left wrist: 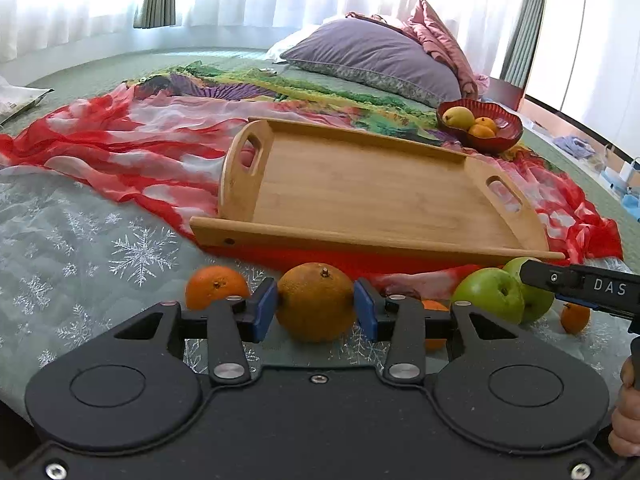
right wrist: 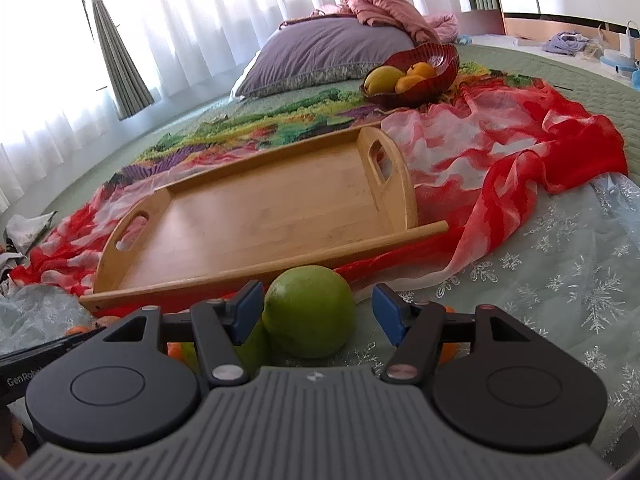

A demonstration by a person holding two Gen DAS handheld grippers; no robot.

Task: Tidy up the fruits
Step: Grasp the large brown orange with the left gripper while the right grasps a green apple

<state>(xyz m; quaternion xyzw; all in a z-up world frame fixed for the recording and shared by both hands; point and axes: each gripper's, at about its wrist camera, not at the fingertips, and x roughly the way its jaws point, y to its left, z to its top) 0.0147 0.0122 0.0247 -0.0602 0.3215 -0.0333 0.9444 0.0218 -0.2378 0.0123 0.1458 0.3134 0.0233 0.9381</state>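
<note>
My left gripper is shut on a large dull orange, its blue pads touching both sides. A smaller orange lies to its left, two green apples to its right. My right gripper is open around a green apple; the left pad is close to it, the right pad stands apart. A second green apple lies behind the left finger. The empty wooden tray lies just beyond the fruit; it also shows in the right wrist view.
A red bowl with a yellow pear and oranges stands behind the tray, near a purple pillow. A red-and-white scarf lies under the tray. Small oranges lie by the apples. The bed edge is at right.
</note>
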